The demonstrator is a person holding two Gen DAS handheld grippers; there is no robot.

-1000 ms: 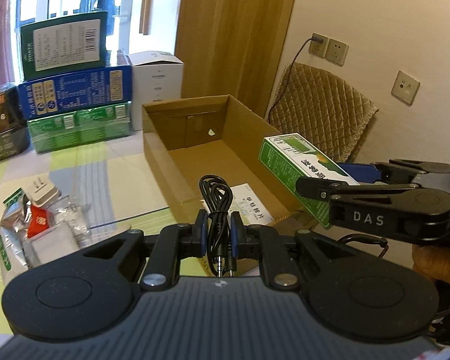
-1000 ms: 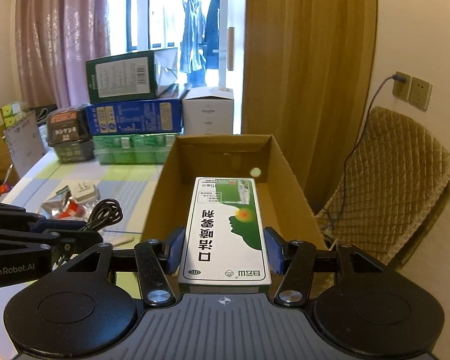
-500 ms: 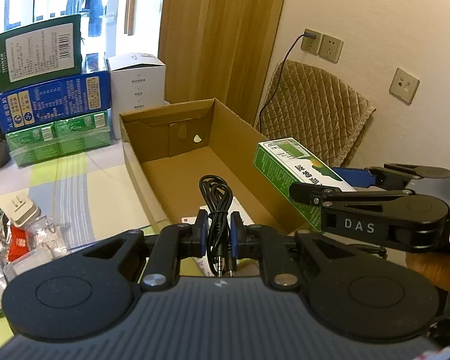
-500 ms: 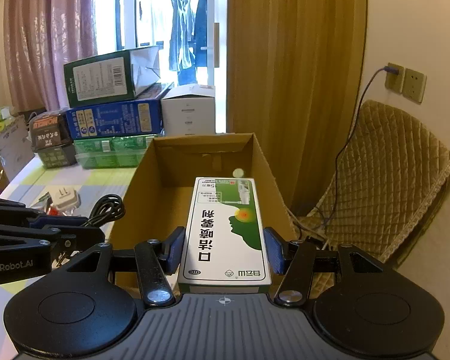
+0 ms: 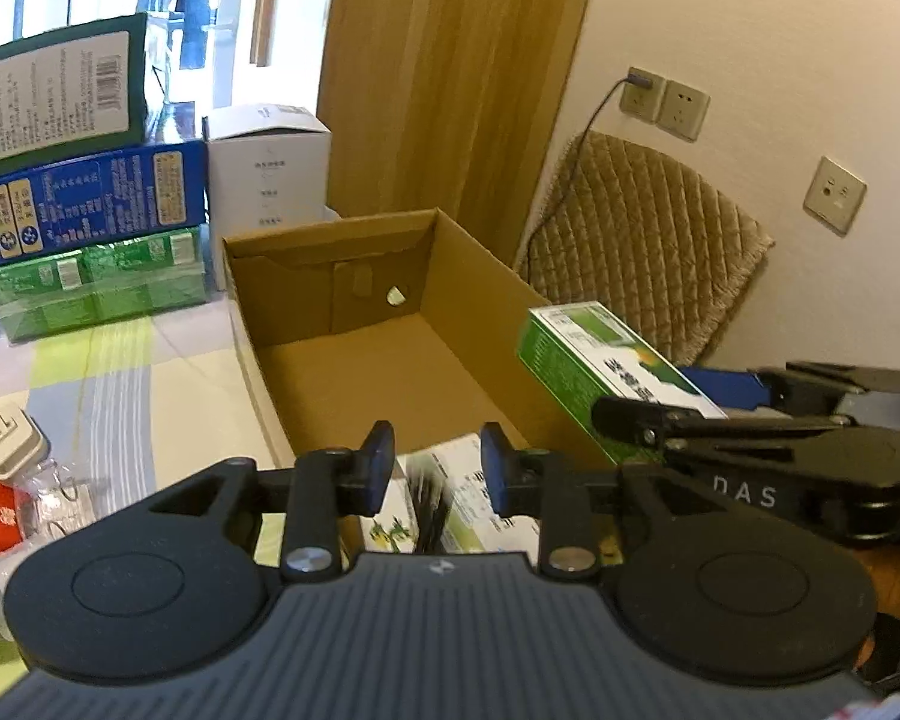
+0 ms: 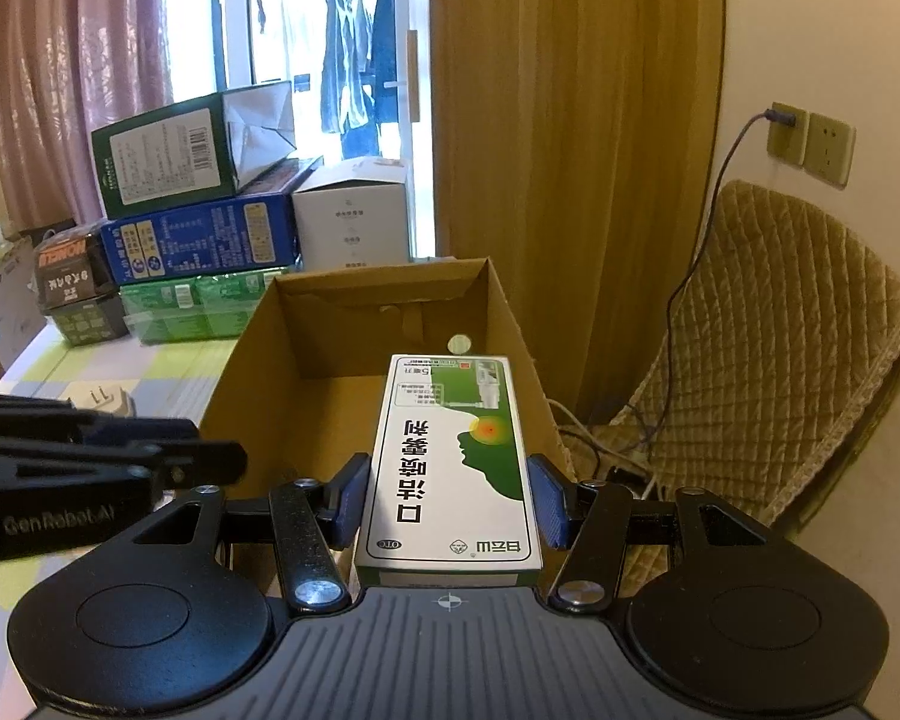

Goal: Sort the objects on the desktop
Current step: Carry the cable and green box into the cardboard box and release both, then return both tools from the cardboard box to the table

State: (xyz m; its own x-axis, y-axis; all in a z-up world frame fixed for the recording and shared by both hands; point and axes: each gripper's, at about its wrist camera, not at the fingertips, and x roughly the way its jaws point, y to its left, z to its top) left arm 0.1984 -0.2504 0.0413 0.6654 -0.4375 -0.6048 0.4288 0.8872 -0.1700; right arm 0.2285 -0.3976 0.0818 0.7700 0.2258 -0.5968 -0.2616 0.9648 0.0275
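My left gripper (image 5: 432, 456) is open above the near end of the open cardboard box (image 5: 330, 240). A black cable (image 5: 429, 516), blurred, is below its fingers over a white and green packet (image 5: 468, 492) lying in the box. My right gripper (image 6: 450, 498) is shut on a green and white medicine box (image 6: 450, 456), held level over the right wall of the cardboard box (image 6: 252, 372). In the left wrist view the medicine box (image 5: 582, 354) hangs just right of the cardboard box. The left gripper (image 6: 210, 450) shows at the left of the right wrist view.
Stacked green and blue cartons (image 5: 84, 204) and a white box (image 5: 267, 162) stand behind the cardboard box. A white plug (image 5: 6, 438) and several small packets (image 5: 6, 516) lie on the tablecloth at left. A quilted chair (image 5: 642, 240) stands by the wall.
My left gripper has opened and the black cable has dropped from between its fingers toward the cardboard box floor. The right gripper still holds the medicine box, a little nearer the box.
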